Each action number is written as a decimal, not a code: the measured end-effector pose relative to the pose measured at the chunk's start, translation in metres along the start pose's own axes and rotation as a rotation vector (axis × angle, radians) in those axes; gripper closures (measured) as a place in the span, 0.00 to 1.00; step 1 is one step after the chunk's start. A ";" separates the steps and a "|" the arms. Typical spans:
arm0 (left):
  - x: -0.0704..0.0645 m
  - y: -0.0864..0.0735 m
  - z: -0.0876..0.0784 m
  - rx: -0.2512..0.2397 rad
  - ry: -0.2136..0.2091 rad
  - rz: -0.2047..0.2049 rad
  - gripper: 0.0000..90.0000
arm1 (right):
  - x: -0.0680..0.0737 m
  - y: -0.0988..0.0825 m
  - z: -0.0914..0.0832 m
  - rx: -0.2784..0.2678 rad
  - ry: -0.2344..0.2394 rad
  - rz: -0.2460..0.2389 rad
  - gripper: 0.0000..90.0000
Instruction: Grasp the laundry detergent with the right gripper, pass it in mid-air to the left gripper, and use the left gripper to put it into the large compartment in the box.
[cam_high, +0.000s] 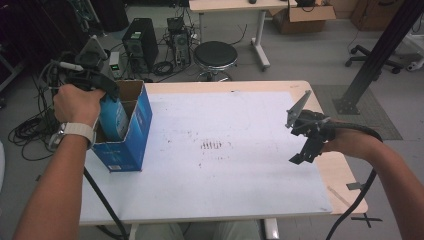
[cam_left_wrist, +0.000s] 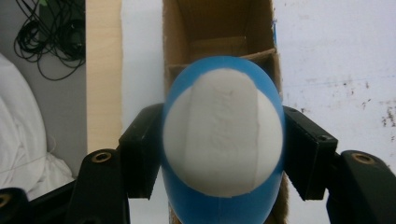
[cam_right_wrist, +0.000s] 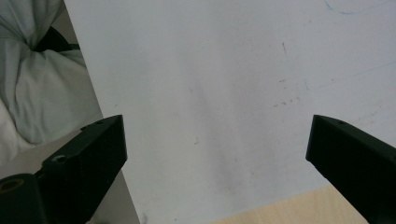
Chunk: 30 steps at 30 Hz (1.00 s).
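Blue bottle (cam_left_wrist: 223, 140) clamped by left gripper (cam_left_wrist: 223, 154) over box (cam_high: 131, 131).

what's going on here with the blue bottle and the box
A person is working at a white-topped table with a gripper in each hand. The left gripper has its jaws clamped on a blue bottle with a white end, holding it at the open top of a blue cardboard box with a divider inside, at the table's left edge. The bottle looks partly inside the nearer compartment. The right gripper hangs open above the table's right side, holding nothing.
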<state>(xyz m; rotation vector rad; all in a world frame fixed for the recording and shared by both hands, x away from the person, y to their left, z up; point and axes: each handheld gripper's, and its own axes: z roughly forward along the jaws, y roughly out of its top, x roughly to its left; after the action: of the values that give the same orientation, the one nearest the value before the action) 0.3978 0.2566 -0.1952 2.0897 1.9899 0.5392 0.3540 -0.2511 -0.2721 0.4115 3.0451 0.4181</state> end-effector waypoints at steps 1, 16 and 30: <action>0.000 -0.001 0.004 -0.001 -0.002 0.001 0.43 | 0.000 0.000 0.000 0.005 0.001 0.005 0.06; -0.007 -0.016 0.047 0.032 0.008 0.041 0.43 | -0.001 0.003 0.006 0.012 0.016 0.010 0.06; -0.012 -0.023 0.072 0.064 -0.008 0.053 0.43 | -0.002 0.000 0.008 0.017 0.019 0.018 0.06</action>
<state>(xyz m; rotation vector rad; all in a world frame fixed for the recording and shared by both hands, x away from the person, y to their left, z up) 0.4047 0.2535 -0.2712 2.1836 1.9779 0.4814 0.3563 -0.2495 -0.2796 0.4381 3.0680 0.3988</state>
